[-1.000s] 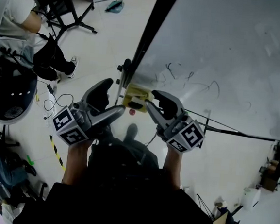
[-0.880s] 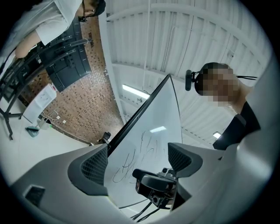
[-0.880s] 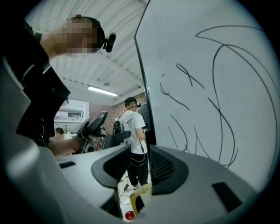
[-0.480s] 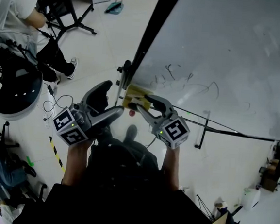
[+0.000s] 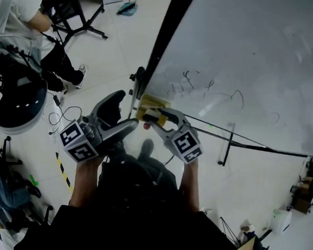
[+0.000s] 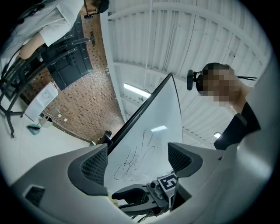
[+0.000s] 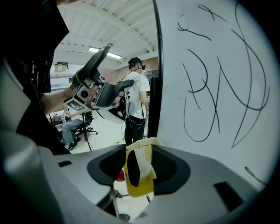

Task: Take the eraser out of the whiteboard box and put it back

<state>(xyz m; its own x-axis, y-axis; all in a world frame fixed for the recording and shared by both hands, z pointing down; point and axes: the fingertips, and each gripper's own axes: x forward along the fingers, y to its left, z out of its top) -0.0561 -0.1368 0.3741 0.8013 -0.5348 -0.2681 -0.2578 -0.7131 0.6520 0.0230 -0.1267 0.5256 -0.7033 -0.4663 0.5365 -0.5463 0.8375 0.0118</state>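
A yellow whiteboard box [image 5: 149, 101] hangs at the lower left corner of the whiteboard [image 5: 249, 59]. In it sits the black-and-white eraser [image 7: 135, 168], which leans against the yellow box [image 7: 142, 189] wall. My right gripper [image 5: 153, 117] is tipped down at the box. Its jaws are opening and stand wide on either side of the eraser, and the pads do not press on it. In the right gripper view the right gripper [image 7: 139, 164] frames the eraser. My left gripper [image 5: 129, 107] hovers open and empty just left of the box.
The whiteboard's black frame [image 5: 167, 35] runs up beside the box, with pen scribbles [image 5: 208, 91] on the board. A small red object [image 5: 147, 125] lies under the box. A seated person [image 5: 19, 12] and a round black stool [image 5: 16, 104] are at the left.
My right gripper has sunk and tipped down onto the yellow box, and its jaws have spread wider around the eraser. The left gripper has stayed put.
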